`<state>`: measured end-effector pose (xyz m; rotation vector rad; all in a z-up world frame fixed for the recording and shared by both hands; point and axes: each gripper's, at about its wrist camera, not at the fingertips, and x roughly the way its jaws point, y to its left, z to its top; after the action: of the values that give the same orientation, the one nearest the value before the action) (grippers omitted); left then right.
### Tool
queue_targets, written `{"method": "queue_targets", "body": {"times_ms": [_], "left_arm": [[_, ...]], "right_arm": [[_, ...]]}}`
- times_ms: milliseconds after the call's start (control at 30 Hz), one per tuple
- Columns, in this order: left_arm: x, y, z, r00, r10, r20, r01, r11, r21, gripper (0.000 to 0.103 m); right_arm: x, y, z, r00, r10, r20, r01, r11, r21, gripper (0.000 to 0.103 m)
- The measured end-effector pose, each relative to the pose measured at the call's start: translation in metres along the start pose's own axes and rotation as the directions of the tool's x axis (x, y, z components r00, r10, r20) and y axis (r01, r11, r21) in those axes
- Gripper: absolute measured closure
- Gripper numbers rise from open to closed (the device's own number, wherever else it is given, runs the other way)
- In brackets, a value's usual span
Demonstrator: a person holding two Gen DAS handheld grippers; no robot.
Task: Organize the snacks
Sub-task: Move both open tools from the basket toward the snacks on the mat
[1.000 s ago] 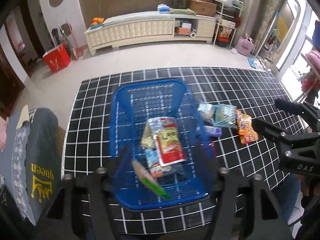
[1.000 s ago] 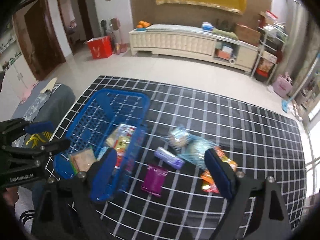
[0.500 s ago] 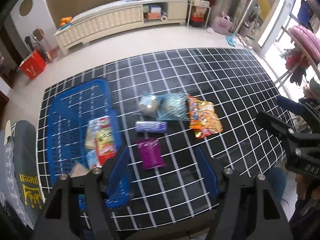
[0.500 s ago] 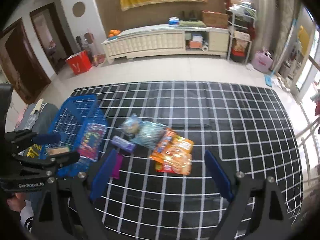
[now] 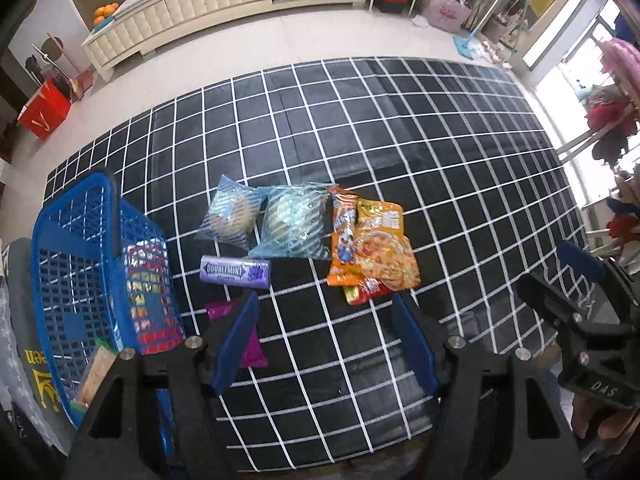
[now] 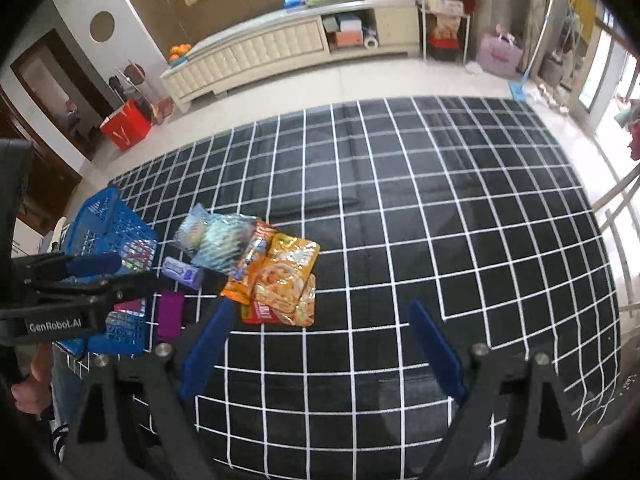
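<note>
I moved my left gripper [image 5: 325, 334] away from over the blue basket [image 5: 76, 264]; now it hangs open and empty over the snack packs [image 5: 372, 248] on the black mat [image 5: 360, 120]. My right gripper [image 6: 320, 344] slid to the right too, and the basket is off at its left.

I see bare checked mat [image 5: 420, 128] beyond and right of the snack cluster, so either gripper could sweep in from there. On the left the blue basket [image 5: 76, 240] walls off that side, its near wall just beside the purple pouch [image 5: 252, 350] and the gum pack [image 5: 236, 272]. The two clear bags [image 5: 264, 222] touch each other, and the orange packets [image 5: 372, 248] overlap, leaving no slot between them. Under the left gripper [image 5: 324, 344] and the right gripper [image 6: 320, 344], the mat lies bare between the parted jaws.
</note>
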<state>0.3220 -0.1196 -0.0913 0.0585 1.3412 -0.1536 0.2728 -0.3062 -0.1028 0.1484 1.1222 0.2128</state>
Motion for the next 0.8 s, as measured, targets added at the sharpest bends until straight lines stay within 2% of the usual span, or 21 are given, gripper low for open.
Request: {"method": "queue_targets", "body": {"times_ms": [100, 267, 400, 467, 633, 800], "left_arm": [[0.018, 0.003, 0.013, 0.999, 0.022, -0.027, -0.022, 1.0, -0.011, 0.036], [0.046, 0.013, 0.034, 0.997, 0.033, -0.076, -0.038, 0.998, -0.055, 0.036], [0.069, 0.013, 0.049, 0.99, 0.081, -0.115, -0.085, 0.996, -0.031, 0.036], [0.081, 0.015, 0.054, 0.986, 0.107, -0.128, -0.111, 0.994, -0.021, 0.036], [0.108, 0.026, 0.066, 0.981, 0.099, -0.168, -0.108, 0.993, -0.05, 0.036], [0.137, 0.028, 0.074, 0.974, 0.109, -0.198, -0.117, 0.993, -0.033, 0.036]], "right_arm": [[0.018, -0.004, 0.004, 0.999, 0.032, -0.035, -0.031, 0.999, 0.017, 0.011], [0.048, -0.012, 0.014, 0.996, 0.039, -0.084, -0.035, 0.998, 0.054, 0.011], [0.072, -0.02, 0.021, 0.99, 0.087, -0.112, -0.074, 0.991, 0.11, 0.011], [0.08, -0.022, 0.023, 0.989, 0.085, -0.122, -0.071, 0.991, 0.117, 0.012], [0.099, -0.026, 0.025, 0.986, 0.085, -0.144, -0.066, 0.989, 0.132, 0.012], [0.111, -0.03, 0.021, 0.982, 0.088, -0.169, -0.066, 0.989, 0.132, 0.011]]}}
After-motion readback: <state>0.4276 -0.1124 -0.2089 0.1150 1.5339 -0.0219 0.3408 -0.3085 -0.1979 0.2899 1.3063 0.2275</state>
